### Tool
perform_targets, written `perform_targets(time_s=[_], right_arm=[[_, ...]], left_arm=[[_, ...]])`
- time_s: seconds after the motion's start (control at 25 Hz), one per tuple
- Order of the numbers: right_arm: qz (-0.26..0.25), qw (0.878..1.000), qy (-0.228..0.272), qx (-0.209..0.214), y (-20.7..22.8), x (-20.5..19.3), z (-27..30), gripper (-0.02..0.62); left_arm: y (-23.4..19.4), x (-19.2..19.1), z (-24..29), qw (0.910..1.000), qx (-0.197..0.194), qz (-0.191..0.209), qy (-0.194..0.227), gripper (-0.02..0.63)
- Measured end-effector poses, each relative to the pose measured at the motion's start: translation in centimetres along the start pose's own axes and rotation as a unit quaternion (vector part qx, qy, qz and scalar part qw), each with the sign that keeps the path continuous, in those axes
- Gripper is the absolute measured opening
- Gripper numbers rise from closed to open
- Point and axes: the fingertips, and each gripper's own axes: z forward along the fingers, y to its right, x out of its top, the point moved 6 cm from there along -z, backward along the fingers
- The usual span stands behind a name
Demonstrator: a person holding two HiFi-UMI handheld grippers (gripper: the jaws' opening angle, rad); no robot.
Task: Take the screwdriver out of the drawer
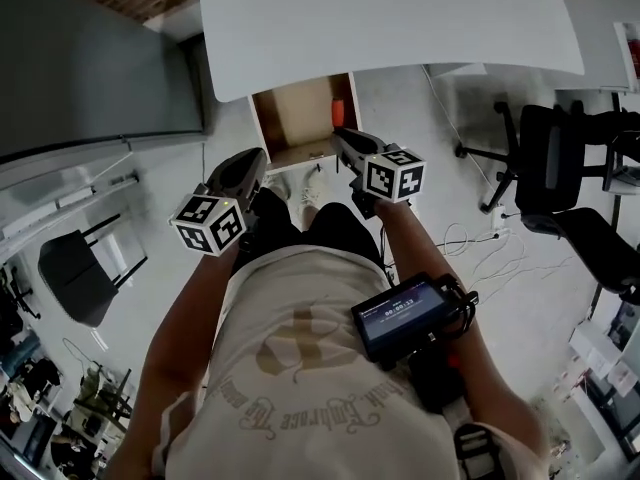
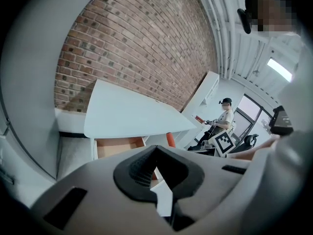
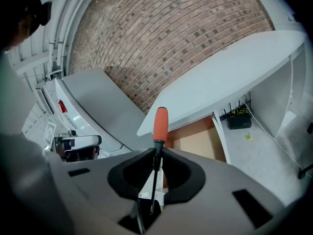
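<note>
My right gripper [image 3: 156,153] is partly closed and pinching the screwdriver [image 3: 160,124]. Its thin dark shaft is clamped between the two black pads, and the orange handle sticks out past the jaw tips, nearly upright in the right gripper view. The tip end of the shaft runs back toward the gripper's body. My left gripper [image 2: 156,150] has its jaw tips pressed together with nothing caught between them; only a bit of floor and the drawer [image 2: 117,147] show through the gap behind the tips. In the head view both my forearms reach forward from my body, side by side. The left gripper [image 1: 255,158] and the right gripper [image 1: 345,133] both slant down toward the open drawer [image 1: 295,118] under the white desk [image 1: 390,18]. The right one sits a little farther forward than the left. Each carries its marker cube, the left cube [image 1: 209,222] toward my left knee and the right cube [image 1: 393,175] just behind the right jaws. The screwdriver [image 1: 339,111] is a slim tool with a short bright orange grip and a black collar where the shaft begins. From above, its handle shows against the right side of the drawer, right at my right gripper's tips. In the right gripper view the handle stands in front of the desk's edge, with the drawer's bare wooden floor [image 3: 200,141] lower and behind it. I see nothing but my jaws touching it. From the left gripper view the orange handle [image 2: 169,139] peeks up just right of the drawer.
</note>
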Motion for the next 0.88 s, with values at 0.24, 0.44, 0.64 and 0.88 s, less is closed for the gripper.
perform_targets(time_s=[0.24,0.44,0.64,0.88], right_arm=[[-0.013,1.000,0.024,0.010,-0.9,2.3,-2.4,0.067],[-0.033,0.998,0.047,0.018,-2.0,4.7,-3.9,0.067],[-0.055,0.996,0.067,0.022,-3.1,7.0,-5.5,0.069],[-0.068,0.994,0.089,0.019,-4.2,8.6,-7.5,0.069]], left_arm=[[1.3,1.7,0.4,0.9998,0.000,0.006,0.021,0.020],[1.7,3.1,0.4,0.9992,-0.002,0.019,0.034,0.020],[2.6,4.2,-0.1,0.9982,-0.003,0.034,0.050,0.020],[3.3,4.9,-0.5,0.9969,-0.004,0.029,0.073,0.020]])
